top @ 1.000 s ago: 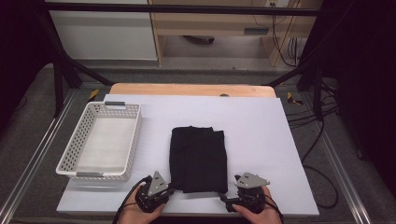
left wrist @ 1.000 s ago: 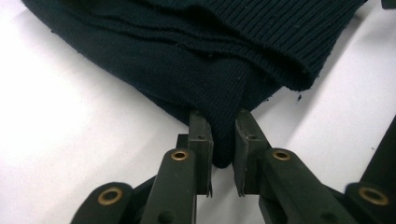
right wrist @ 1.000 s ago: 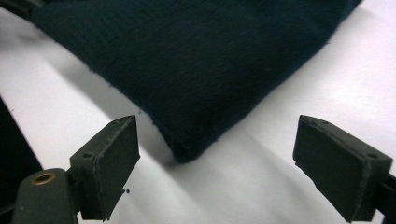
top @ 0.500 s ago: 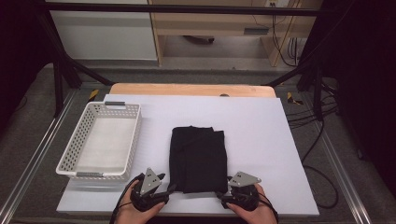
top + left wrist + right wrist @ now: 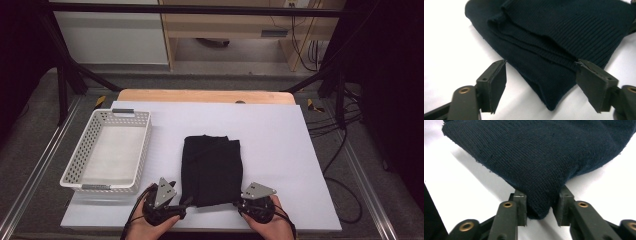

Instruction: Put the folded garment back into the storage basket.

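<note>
Left gripper (image 5: 184,204) — near edge, jaws spread wide either side of the cloth's (image 5: 212,169) near-left corner, not yet gripping. Right gripper (image 5: 237,203) — pinching the near-right corner between its pads. Cloth — black knit, folded, flat mid-table. Basket (image 5: 80,170) — white, far left. Risk: the left jaws may catch the top layer alone, so the fold would spill open when lifted.
</note>
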`<state>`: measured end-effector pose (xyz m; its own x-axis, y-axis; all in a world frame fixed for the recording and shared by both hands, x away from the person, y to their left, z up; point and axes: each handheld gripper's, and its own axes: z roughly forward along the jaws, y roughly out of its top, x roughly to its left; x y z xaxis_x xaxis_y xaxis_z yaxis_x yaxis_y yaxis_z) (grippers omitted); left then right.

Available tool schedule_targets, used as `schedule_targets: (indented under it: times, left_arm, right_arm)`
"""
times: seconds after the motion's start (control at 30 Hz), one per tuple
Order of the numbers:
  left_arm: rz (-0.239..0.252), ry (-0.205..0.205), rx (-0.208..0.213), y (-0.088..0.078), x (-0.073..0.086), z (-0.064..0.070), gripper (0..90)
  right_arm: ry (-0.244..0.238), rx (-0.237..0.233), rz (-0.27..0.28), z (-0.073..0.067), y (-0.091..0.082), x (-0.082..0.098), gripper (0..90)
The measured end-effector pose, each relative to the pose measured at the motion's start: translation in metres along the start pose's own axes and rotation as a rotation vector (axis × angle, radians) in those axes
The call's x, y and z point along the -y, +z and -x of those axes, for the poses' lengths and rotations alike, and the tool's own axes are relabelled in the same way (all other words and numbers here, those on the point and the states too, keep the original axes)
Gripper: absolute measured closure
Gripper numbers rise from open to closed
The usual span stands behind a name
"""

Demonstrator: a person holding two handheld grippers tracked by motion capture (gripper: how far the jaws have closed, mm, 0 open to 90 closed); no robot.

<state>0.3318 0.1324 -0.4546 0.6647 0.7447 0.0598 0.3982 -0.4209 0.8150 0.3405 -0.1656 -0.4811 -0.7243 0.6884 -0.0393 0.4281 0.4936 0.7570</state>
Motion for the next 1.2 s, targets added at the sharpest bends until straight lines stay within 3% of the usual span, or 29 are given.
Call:
schedule_targets:
  times: [0.23, 0.47, 0.8, 1.2]
  left_arm:
    - [-0.011, -0.011, -0.006, 0.003, -0.008, 0.002, 17.8]
    - [-0.004, 0.009, -0.025, 0.007, -0.034, -0.002, 15.7]
    - [-0.048, 0.026, -0.026, 0.031, -0.075, -0.023, 13.1]
    - [-0.076, -0.020, -0.056, 0.061, -0.106, -0.054, 11.9]
  right_arm:
    - [-0.013, 0.000, 0.009, -0.001, -0.006, 0.001, 74.3]
    - [-0.008, -0.008, 0.016, -0.003, -0.013, 0.005, 74.9]
    - [-0.008, -0.022, 0.009, -0.003, -0.014, 0.008, 74.3]
    - [-0.006, -0.031, 0.005, -0.002, -0.013, 0.009, 73.9]
